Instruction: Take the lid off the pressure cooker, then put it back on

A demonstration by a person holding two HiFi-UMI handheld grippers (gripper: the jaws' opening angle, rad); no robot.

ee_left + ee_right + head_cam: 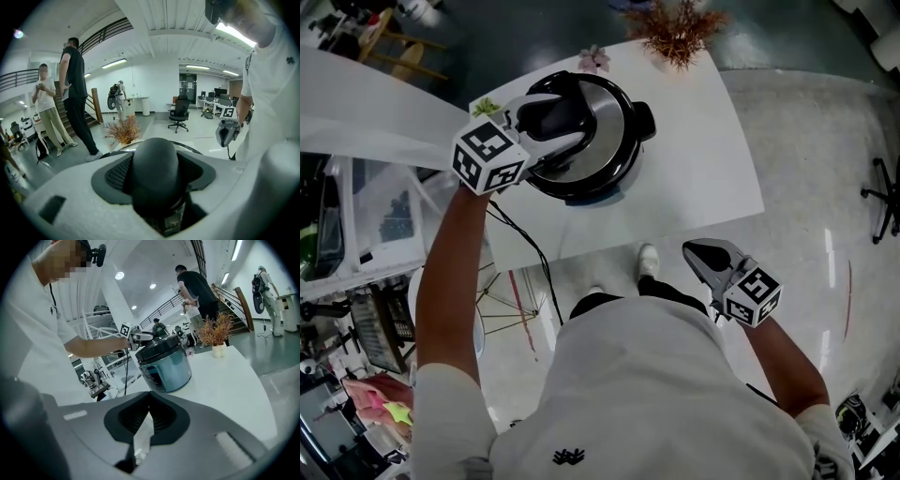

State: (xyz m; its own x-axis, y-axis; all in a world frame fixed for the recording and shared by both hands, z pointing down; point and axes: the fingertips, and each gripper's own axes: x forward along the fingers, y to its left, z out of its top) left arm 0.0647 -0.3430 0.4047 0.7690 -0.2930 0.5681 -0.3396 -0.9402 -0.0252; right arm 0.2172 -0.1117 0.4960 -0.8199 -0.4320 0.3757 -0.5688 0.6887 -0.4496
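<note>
The left tool [567, 120] clasps the black lid handle [154, 171] squarely between its pads; keep that hold centred, twist, then lift straight. Beneath it, the pressure cooker [614, 155] stands lidded on the counter [703, 159]. The right tool [149, 397] hangs clenched, empty, well off.

Head view: lid handle [546, 114] on pressure cooker [619, 167] mostly hidden under left gripper [575, 120]; dried plant [675, 33] beyond pressure cooker cut off by top edge.

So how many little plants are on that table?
3: a dried reddish plant at the far edge, a pink flower behind the pressure cooker, a green sprig at its left; others may hide.
</note>
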